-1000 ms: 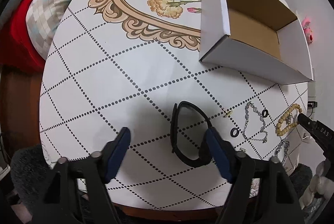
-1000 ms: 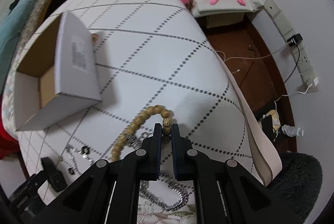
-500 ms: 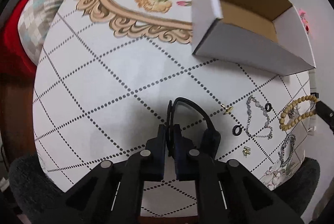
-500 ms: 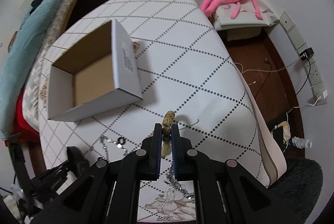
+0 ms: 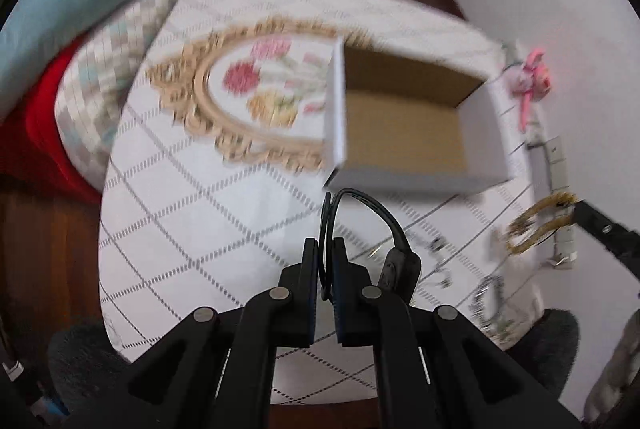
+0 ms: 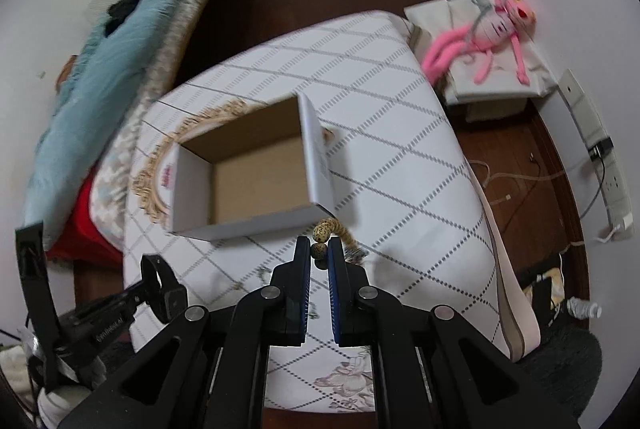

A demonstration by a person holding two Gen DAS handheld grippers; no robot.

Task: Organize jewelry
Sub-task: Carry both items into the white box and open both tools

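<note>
My left gripper is shut on a black wristband and holds it lifted above the table, just short of the open white cardboard box. My right gripper is shut on a tan wooden bead bracelet, which hangs in the air near the box's near right corner. The bracelet also shows in the left wrist view at the right. The left gripper with the wristband shows in the right wrist view. Silver chains and small pieces lie on the table.
The table has a white dotted-diamond cloth with a gold floral medallion. A bed with a blue blanket lies beyond the table. A pink plush toy sits on a side box. A power strip and cables are on the floor.
My left gripper closed on the wristband and lifted it toward the box. My right gripper raised the bead bracelet off the table and carried it toward the box.
</note>
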